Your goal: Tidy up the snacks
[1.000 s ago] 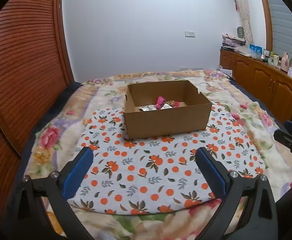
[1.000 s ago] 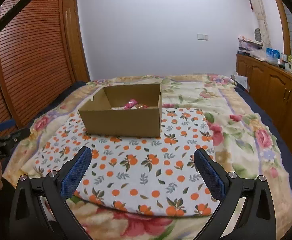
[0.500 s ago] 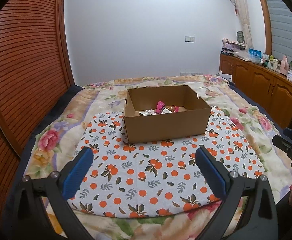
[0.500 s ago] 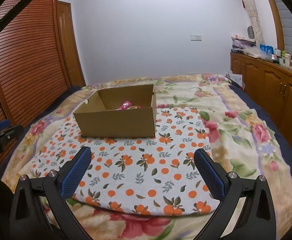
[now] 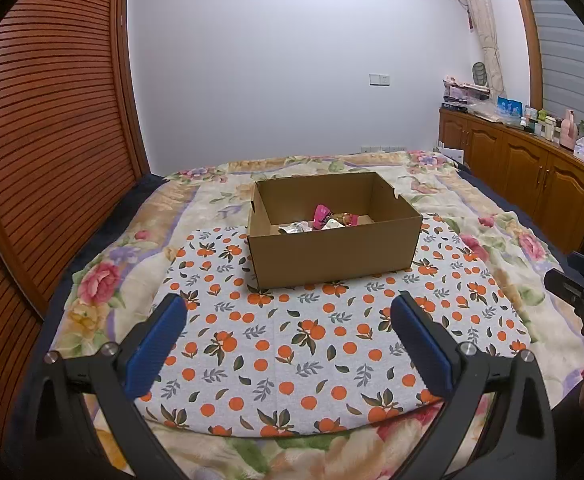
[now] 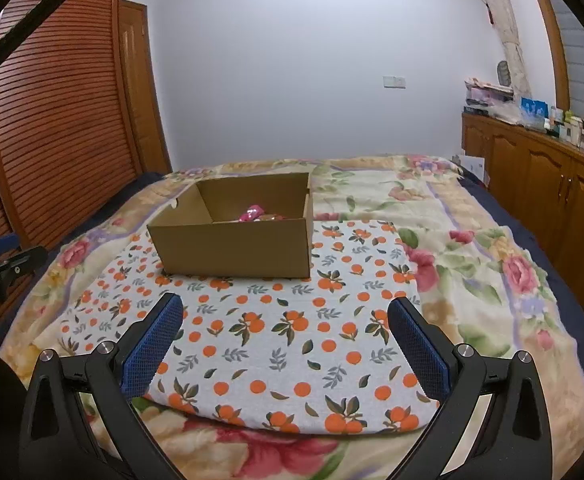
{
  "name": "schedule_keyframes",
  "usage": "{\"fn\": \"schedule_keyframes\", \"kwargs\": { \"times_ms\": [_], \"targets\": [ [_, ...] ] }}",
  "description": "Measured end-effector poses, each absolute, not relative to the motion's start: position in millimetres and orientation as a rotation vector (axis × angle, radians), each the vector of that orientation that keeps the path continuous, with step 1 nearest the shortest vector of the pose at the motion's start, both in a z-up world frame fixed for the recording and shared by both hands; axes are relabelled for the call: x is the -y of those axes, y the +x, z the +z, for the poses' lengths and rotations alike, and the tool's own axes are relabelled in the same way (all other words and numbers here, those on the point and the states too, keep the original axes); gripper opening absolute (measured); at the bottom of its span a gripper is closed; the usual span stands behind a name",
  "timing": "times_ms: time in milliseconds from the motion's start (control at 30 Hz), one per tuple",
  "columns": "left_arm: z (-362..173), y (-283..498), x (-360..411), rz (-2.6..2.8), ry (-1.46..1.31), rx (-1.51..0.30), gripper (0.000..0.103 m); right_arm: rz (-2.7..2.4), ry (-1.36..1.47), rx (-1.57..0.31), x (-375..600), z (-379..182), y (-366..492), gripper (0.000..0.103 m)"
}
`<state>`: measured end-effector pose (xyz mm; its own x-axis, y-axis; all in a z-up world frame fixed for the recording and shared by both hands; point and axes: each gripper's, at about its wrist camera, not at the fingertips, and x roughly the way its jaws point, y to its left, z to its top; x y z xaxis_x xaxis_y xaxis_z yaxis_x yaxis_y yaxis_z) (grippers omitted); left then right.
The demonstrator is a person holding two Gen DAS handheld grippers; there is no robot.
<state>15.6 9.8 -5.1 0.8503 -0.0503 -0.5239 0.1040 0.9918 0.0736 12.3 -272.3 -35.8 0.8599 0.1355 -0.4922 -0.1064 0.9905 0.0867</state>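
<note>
Left wrist view has the left gripper (image 5: 288,336) spread wide with nothing between its ribbed blue pads (image 5: 154,346), hanging over the near part of the orange-print cloth (image 5: 292,356). That cloth is a soft grey knit dotted with oranges and leaves, laid flat on a fuzzy floral blanket (image 5: 104,280). Past it, well clear of the fingertips, sits the open cardboard box (image 5: 334,254), plain brown corrugated board and rectangular, resting on the far edge of the cloth. Inside are the snacks (image 5: 324,220): a bright pink wrapper, some crinkly silver foil and something gold, all down on the box floor.

Right wrist view is the same deal: right gripper (image 6: 286,332) also splayed open and empty, box (image 6: 232,248) ahead and to its left, only a bit of pink packet (image 6: 252,213) peeking over the wall.

Compared with a second ago, both cameras have risen and backed off a little, so the box looks farther away and more of the white wall (image 5: 292,60) shows. Wooden louvred doors (image 5: 40,152) on the left, cabinets (image 5: 532,176) along the right.
</note>
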Motion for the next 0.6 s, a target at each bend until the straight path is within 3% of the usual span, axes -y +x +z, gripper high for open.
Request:
{"fn": "schedule_keyframes", "kwargs": {
  "times_ms": [600],
  "targets": [
    [-5.7,15.8,-9.1,-0.078,0.104,-0.549,0.102,0.127,0.058,-0.521,274.5,-35.8,12.4,0.103]
  ]
}}
